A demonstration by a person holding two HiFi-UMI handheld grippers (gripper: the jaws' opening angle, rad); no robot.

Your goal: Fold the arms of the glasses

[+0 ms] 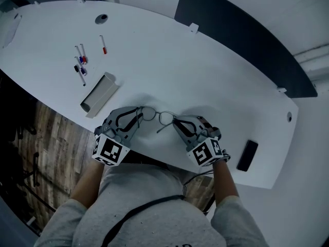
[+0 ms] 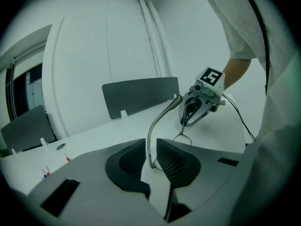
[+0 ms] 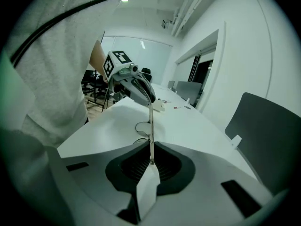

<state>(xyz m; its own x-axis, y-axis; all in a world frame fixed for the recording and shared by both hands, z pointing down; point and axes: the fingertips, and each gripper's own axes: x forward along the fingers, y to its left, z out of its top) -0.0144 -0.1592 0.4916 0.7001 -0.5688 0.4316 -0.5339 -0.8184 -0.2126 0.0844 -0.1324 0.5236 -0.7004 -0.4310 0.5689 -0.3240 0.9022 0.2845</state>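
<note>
I see thin wire glasses [image 1: 157,116], round lenses. R gripper [image 3: 151,161] clamps one arm; L gripper [image 2: 151,160] jaws apart round other.

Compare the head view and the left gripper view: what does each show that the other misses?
Head view only: a grey open box, a black slab near the right end of the white table, and the wooden floor. Left gripper view only: the left gripper has its jaws apart, with one arm of the glasses between them and a gap beside it. Both views show the glasses, the right gripper on their other arm, and the table.
</note>
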